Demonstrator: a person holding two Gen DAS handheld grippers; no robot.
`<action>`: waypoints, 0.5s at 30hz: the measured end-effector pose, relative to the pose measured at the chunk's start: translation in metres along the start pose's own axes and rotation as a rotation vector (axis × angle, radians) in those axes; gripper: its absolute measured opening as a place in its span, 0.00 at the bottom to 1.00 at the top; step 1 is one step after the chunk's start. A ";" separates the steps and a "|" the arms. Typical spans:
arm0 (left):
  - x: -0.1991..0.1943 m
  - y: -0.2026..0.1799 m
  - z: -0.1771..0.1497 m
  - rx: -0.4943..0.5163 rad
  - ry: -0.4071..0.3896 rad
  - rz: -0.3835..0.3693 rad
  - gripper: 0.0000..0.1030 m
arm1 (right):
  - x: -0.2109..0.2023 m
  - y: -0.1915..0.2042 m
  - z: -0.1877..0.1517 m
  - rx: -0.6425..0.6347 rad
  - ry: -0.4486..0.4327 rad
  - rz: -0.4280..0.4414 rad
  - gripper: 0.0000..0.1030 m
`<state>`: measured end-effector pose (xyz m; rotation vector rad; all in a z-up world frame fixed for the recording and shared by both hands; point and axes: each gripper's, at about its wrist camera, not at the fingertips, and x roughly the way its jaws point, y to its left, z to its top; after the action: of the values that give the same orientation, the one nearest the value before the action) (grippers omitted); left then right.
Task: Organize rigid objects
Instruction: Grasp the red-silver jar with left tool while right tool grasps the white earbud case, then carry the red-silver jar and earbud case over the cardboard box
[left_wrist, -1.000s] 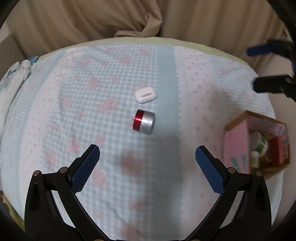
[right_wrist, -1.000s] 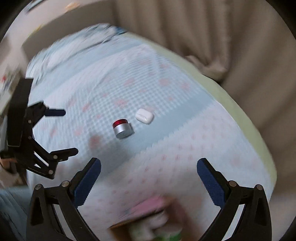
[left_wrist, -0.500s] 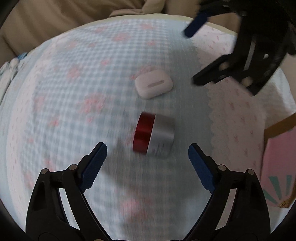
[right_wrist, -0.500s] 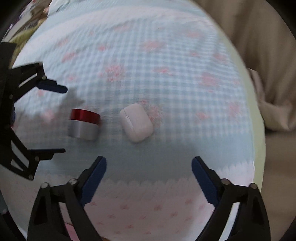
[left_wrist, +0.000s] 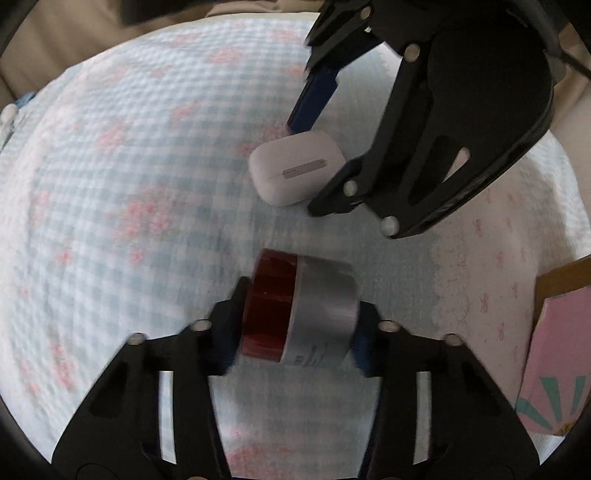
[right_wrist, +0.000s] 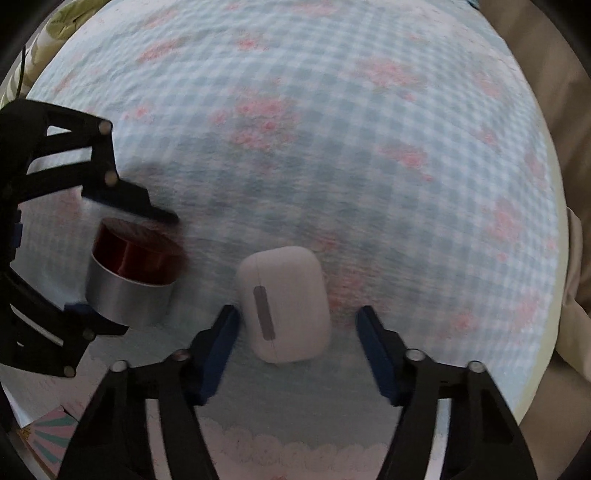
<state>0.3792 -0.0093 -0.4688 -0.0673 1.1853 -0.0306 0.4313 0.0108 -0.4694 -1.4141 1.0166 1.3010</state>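
Note:
A silver cylinder with a red cap (left_wrist: 301, 310) lies on its side on the checked cloth. My left gripper (left_wrist: 295, 332) is shut on it, one pad at each end; it also shows in the right wrist view (right_wrist: 129, 273). A white earbud case (left_wrist: 295, 171) lies just beyond it. My right gripper (right_wrist: 295, 347) is open around the case (right_wrist: 284, 302), its left pad touching the case's side and its right pad a little apart.
A pink and brown cardboard box (left_wrist: 554, 350) stands at the right edge of the left wrist view. The blue and pink checked cloth (right_wrist: 332, 147) covers the surface. Beige fabric (right_wrist: 576, 258) hangs beyond its far edge.
My left gripper moved forward and closed on the silver and red cylinder. My right gripper came down around the white case and narrowed its opening.

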 end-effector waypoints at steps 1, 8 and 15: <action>0.000 -0.001 -0.001 0.003 -0.003 0.001 0.40 | 0.000 0.002 0.001 -0.009 -0.006 0.002 0.47; -0.004 0.002 -0.003 -0.013 -0.005 -0.014 0.39 | -0.004 0.009 0.008 -0.003 -0.006 -0.010 0.42; -0.011 0.009 -0.011 -0.021 0.000 -0.021 0.39 | -0.011 0.011 0.012 0.052 -0.014 0.020 0.41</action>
<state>0.3645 -0.0003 -0.4632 -0.0982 1.1848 -0.0362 0.4169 0.0201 -0.4596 -1.3570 1.0503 1.2879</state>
